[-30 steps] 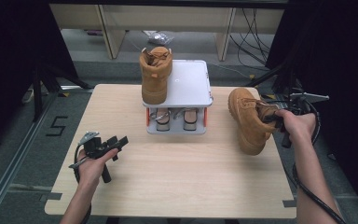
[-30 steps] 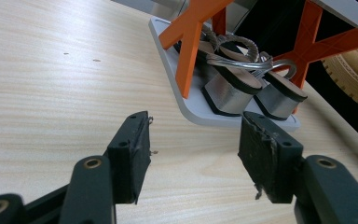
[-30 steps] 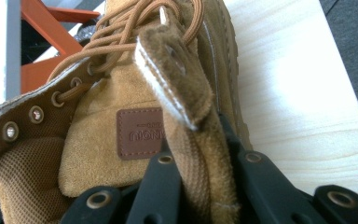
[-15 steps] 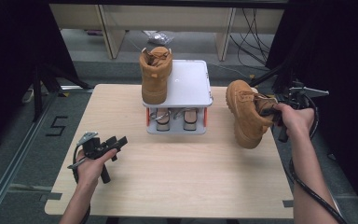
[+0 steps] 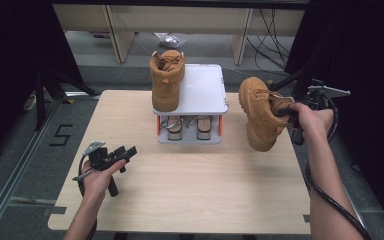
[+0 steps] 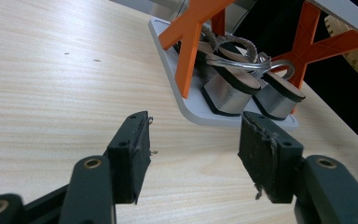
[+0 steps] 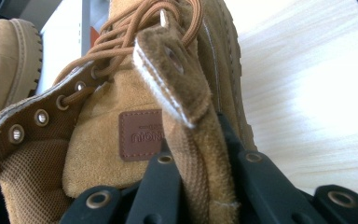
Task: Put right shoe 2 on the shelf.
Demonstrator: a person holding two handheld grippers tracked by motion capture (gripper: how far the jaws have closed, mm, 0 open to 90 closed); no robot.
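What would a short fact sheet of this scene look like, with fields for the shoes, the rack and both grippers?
Held boot: tan lace-up boot, lifted clear of the table, right of the rack
Holder: right gripper, jaws clamped on the boot's collar
Second boot: tan boot, upright on the rack's top shelf
Rack: white two-level shoe rack with orange supports
Lower shelf: pair of silver heeled sandals
Left gripper: open, low over the wooden table, holding nothing

left tongs (image 5: pixel 125 154) agape; right tongs (image 5: pixel 286 111) clamped
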